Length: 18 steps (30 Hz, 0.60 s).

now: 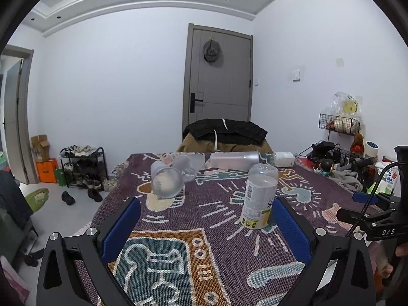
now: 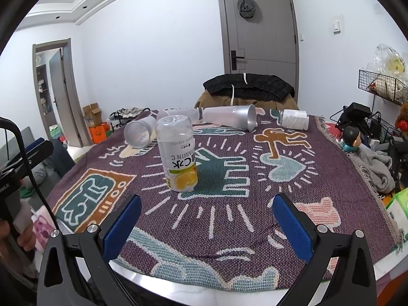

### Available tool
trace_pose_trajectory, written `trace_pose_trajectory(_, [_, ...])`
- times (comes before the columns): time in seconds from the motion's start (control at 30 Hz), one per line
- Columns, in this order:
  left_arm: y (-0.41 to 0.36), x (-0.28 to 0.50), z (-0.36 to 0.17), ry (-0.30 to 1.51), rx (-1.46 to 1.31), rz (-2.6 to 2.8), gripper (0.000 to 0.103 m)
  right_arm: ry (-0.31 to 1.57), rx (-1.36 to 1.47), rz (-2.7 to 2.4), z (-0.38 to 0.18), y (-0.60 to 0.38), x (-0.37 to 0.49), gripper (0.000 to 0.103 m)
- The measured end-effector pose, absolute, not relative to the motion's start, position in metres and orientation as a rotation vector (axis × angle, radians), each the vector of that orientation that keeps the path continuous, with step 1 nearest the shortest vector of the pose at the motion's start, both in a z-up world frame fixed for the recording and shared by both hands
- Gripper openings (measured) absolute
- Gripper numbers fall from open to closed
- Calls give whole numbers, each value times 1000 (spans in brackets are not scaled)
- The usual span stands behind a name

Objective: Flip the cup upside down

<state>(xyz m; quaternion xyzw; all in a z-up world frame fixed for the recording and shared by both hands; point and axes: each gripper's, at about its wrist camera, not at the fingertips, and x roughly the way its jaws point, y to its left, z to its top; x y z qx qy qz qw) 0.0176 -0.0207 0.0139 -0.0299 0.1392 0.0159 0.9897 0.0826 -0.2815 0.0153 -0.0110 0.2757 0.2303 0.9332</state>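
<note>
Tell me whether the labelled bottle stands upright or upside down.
Upside down: the bottle stands with its moulded base on top, and its label text reads inverted.

Left claw (image 1: 206, 219) agape, empty; right claw (image 2: 206, 216) agape, empty, both level.

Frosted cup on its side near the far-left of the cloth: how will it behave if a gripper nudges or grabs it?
The frosted cup lies on its side, so a nudge would likely roll it in a curve. It looks thin, translucent and empty: probably light, flexing under a hard squeeze. The woven cloth may damp sliding.
</note>
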Motion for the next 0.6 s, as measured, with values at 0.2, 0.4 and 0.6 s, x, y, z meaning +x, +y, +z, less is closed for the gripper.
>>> trace_pose_trajectory(0.2, [-20, 18, 14, 279, -60, 32, 103, 572, -30, 471, 14, -279, 83, 103])
trace_pose_trajectory(0.4, [-19, 18, 13, 281, -60, 37, 103, 580, -31, 468, 12, -278, 85, 103])
trace_pose_trajectory(0.6, [-19, 18, 12, 280, -57, 40, 103, 583, -31, 467, 11, -278, 85, 103])
